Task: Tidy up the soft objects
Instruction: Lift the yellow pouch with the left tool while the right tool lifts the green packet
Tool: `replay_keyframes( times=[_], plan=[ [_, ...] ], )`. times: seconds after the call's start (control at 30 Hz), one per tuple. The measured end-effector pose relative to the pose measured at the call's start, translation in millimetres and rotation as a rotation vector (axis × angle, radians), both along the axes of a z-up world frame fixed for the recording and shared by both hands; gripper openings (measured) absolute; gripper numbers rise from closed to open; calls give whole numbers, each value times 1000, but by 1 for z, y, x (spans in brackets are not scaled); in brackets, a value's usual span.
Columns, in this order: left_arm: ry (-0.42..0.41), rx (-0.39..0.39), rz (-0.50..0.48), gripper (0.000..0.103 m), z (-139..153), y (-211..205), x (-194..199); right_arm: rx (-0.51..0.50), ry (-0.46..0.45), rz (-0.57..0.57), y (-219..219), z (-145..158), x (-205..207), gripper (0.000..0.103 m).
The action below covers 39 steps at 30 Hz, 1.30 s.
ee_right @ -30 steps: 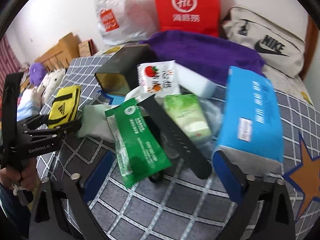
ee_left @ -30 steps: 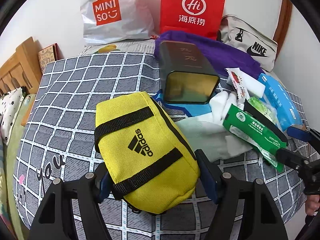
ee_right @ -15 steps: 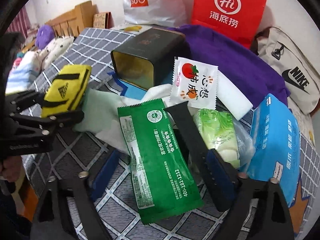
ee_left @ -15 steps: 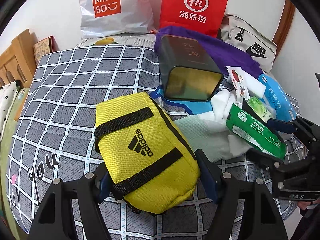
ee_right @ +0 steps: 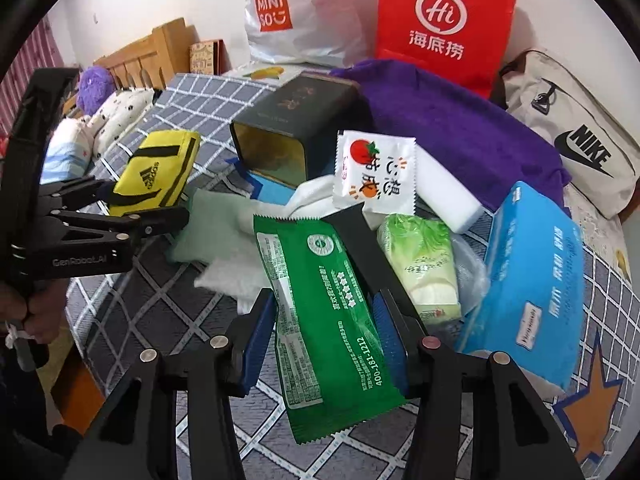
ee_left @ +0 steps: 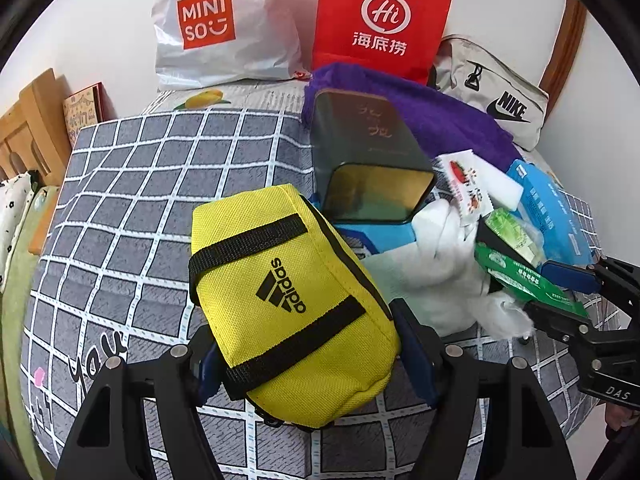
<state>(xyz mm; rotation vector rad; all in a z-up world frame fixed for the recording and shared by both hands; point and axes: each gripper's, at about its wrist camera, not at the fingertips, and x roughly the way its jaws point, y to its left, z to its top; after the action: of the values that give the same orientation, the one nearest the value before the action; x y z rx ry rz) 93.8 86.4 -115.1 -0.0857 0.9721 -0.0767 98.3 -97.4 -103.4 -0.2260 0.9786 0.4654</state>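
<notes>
Grey checked bedspread (ee_left: 168, 184), apparently bed

Both views are evenly and brightly lit by soft, diffuse light; its source is not visible. Shadows are weak and short, darkest under the yellow pouch (ee_left: 288, 300) toward 6 o'clock. Mild glare sits on the white plastic bag (ee_left: 224, 28) at 12 o'clock and on the green packet (ee_right: 324, 312). Fisheye distortion bends the checked bedcover (ee_left: 132, 184) lines near the rim, and black vignetting fills all corners. The white cloth (ee_left: 444, 280) at 3 o'clock shows slight motion blur.
</notes>
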Motion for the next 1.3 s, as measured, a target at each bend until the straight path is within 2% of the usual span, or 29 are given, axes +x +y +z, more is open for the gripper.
replay_keyframes(
  times=[0.07,0.23,0.33,0.47,0.6,0.7,0.8,0.83,0.9,1.2,1.3],
  plan=[
    [-1,3,-5,72,2,-2,1,1,6,2,-2,1,1,36],
    [0,-1,-17,72,4,-7,2,-32,56,-5,-6,-12,4,35],
    [7,7,-22,72,2,-9,1,-32,82,-8,-8,-18,4,40],
    [17,10,-18,72,0,-9,2,-70,75,4,-10,-21,0,59],
    [26,9,-13,72,-3,-8,3,-75,105,-7,-17,-31,4,60],
    [32,11,-20,72,-4,-10,4,-37,154,-21,-21,-39,11,64],
    [37,15,-27,72,-6,-11,6,-16,150,-21,-19,-40,15,67],
    [39,15,-29,72,-6,-11,6,-15,147,-17,-18,-40,16,66],
    [41,18,-28,72,-6,-10,7,-8,139,1,-18,-36,13,52],
    [43,19,-31,72,-4,-11,11,53,93,26,-20,-2,-9,46],
    [41,17,-39,72,-2,-12,12,53,107,25,-19,-3,-9,45]
  ],
)
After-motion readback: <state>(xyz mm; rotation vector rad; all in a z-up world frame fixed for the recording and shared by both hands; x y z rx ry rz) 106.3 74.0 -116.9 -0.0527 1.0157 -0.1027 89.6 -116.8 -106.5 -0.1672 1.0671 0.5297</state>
